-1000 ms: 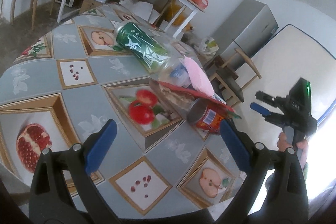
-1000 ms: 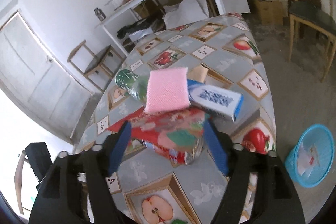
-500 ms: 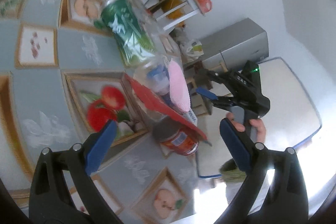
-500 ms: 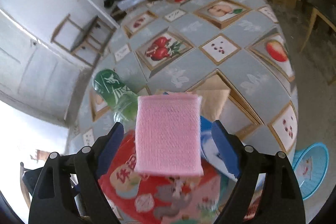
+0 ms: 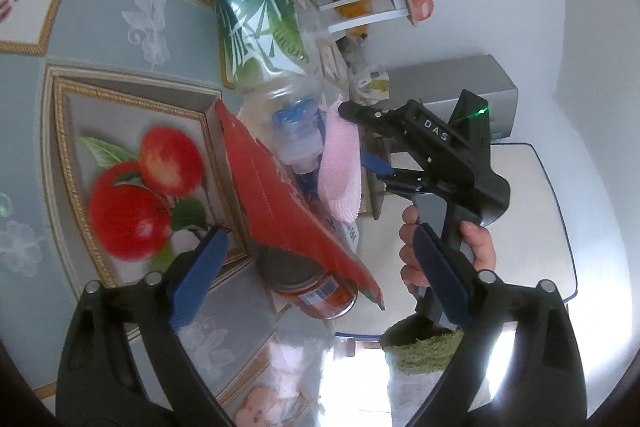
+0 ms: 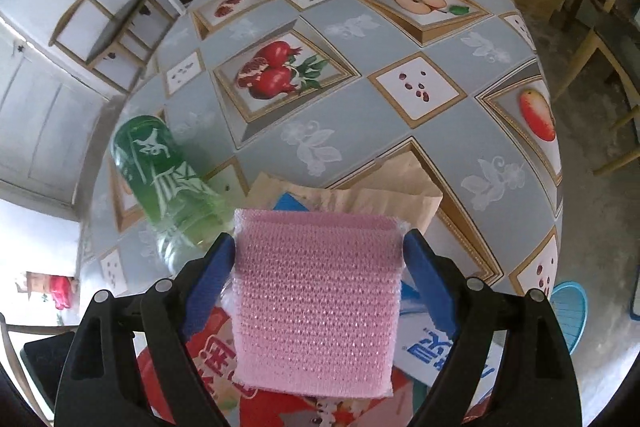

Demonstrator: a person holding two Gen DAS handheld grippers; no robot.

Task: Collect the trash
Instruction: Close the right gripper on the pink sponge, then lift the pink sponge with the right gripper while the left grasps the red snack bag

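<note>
On right gripper (image 5: 372, 147) body, white "DAS" lettering

Pink mesh pad (image 6: 316, 303); green white-lettered bottle (image 6: 160, 179); red packet (image 5: 280, 203); grey fruit-patterned tablecloth (image 6: 360, 131); blue basket (image 6: 570, 311)

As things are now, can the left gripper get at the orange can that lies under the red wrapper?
Probably yes. The left gripper is open and the orange can lies between its fingers, its side bare. The red wrapper overhangs only the can's top, and the right gripper is busy further back at the pink foam.
</note>
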